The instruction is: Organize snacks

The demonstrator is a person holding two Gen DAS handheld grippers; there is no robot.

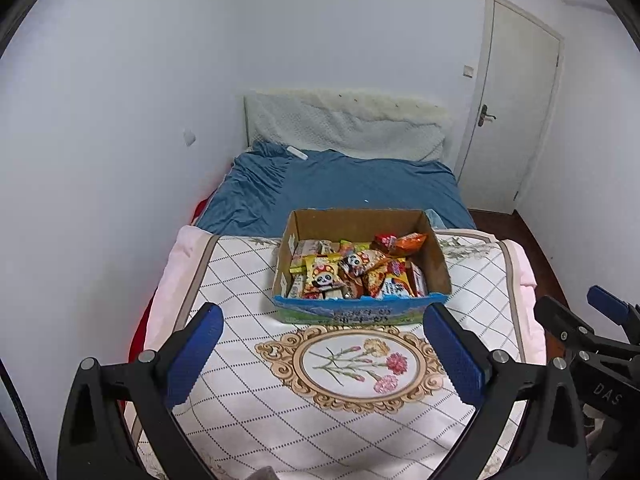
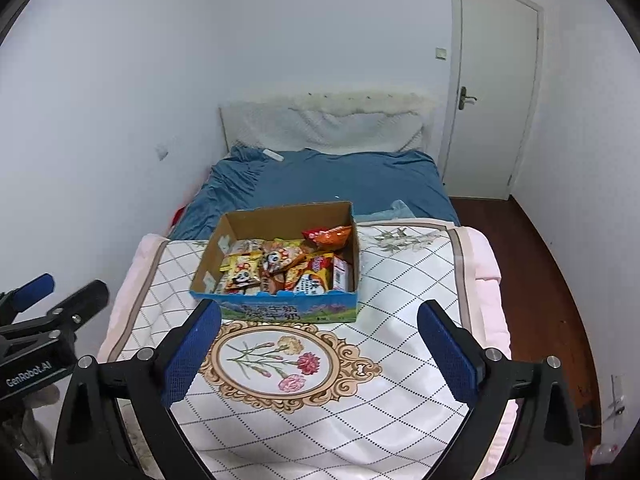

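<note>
The box (image 1: 362,312) is brown corrugated cardboard, matt inside, with a printed, slightly glossy blue front. The snack packs (image 1: 352,268) in it are shiny plastic film, crinkled and catching light. Under it lies a quilt (image 1: 248,408) of smooth printed cloth with a soft pink border. The sheet (image 1: 320,188) behind is matt blue cloth, wrinkled, and the pillow (image 1: 344,128) is white textured cloth. The left gripper (image 1: 323,350) and right gripper (image 2: 319,348) have matt black plastic arms, bright metal pins and blue pads (image 2: 188,356) with a fine ribbed, rubbery look. The floor (image 2: 556,280) is dark polished wood; the door (image 2: 492,92) and wall (image 2: 280,40) are smooth, matt white
</note>
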